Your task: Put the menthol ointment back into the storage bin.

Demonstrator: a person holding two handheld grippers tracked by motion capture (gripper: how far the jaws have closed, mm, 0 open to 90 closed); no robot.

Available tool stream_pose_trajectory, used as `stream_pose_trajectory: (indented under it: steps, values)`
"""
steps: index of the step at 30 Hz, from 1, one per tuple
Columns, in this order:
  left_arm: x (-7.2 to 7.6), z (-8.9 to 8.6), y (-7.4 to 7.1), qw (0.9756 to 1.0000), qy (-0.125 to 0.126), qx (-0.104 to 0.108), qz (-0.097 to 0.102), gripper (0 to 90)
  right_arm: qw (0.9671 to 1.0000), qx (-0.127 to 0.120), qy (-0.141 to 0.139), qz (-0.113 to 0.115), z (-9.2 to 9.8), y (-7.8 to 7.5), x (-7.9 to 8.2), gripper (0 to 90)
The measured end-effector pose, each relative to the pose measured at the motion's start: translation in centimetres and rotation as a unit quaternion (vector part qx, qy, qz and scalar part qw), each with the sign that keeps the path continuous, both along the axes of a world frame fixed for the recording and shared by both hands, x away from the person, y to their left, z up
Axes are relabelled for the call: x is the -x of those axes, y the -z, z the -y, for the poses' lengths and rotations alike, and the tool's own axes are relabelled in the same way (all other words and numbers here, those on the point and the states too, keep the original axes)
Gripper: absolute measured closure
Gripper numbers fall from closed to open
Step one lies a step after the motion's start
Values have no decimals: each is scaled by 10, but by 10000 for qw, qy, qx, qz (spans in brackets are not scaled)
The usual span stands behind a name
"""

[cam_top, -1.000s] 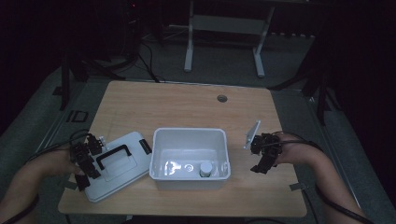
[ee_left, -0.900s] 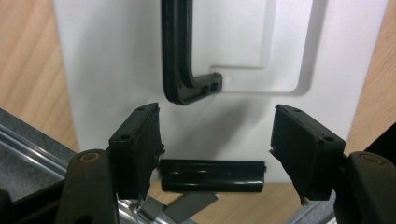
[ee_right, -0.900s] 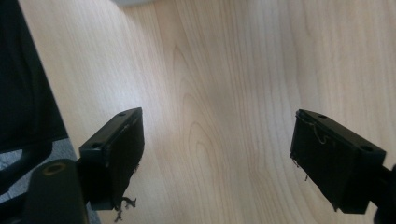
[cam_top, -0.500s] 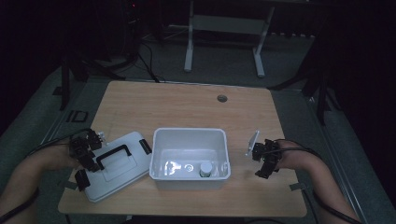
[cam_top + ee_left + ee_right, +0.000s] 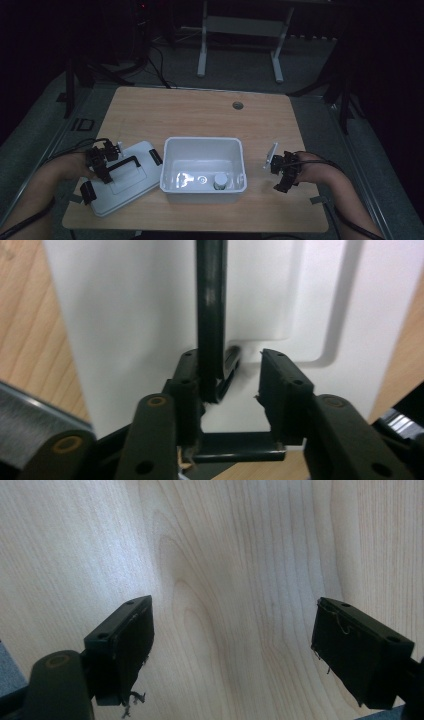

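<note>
The flat white plastic lid (image 5: 125, 182) lies at the near left corner of the light wooden table (image 5: 200, 115), its right edge just beside the open white rectangular plastic bin (image 5: 202, 150). A black bar handle (image 5: 126, 164) runs across the top of the lid. The left gripper (image 5: 103, 161), held in the person's left hand (image 5: 75, 165), sits over the left end of that handle. In the left gripper view the handle (image 5: 211, 315) stands between the two black jaws, lying against the left pad, while a gap remains on the side of the right pad; the jaws have just been closing on the handle and do not yet clamp it from both sides. The bin stands at the near centre of the table, and a small white cylindrical container (image 5: 220, 181) rests on its floor toward the near right corner. To the right of the bin, well apart from it, the right gripper (image 5: 281, 176) is held low over bare wood in the person's right hand (image 5: 312, 167). In the right gripper view its jaws stand wide apart with nothing between them. Farther off, a small round grey grommet (image 5: 238, 105) is set into the table near its far edge.
</note>
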State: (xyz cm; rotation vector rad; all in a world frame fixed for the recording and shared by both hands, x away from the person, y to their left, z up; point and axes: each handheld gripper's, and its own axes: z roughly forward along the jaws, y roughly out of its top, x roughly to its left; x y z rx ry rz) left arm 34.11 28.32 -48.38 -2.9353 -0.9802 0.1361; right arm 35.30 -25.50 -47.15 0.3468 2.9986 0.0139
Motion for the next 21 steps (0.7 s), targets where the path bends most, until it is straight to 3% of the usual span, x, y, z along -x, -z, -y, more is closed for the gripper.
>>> stream_pose_trajectory:
  steps: [9, 12, 15, 21]
  values:
    - [-1, 7, 8, 9996, 78, -248, 103, 686, 10000, -29, -9, 17, 1, 2, 0, 171]
    - [0, 7, 9, 9994, 65, -309, 162, 747, 10000, -23, -8, 22, 1, 1, 0, 171]
    - [1, 7, 10, 9996, 67, -274, 36, 820, 10000, -28, 14, 16, 2, 2, 1, 171]
    - [0, 5, 10, 9997, 47, -220, 7, 833, 10000, -18, 28, -18, 4, 4, 2, 171]
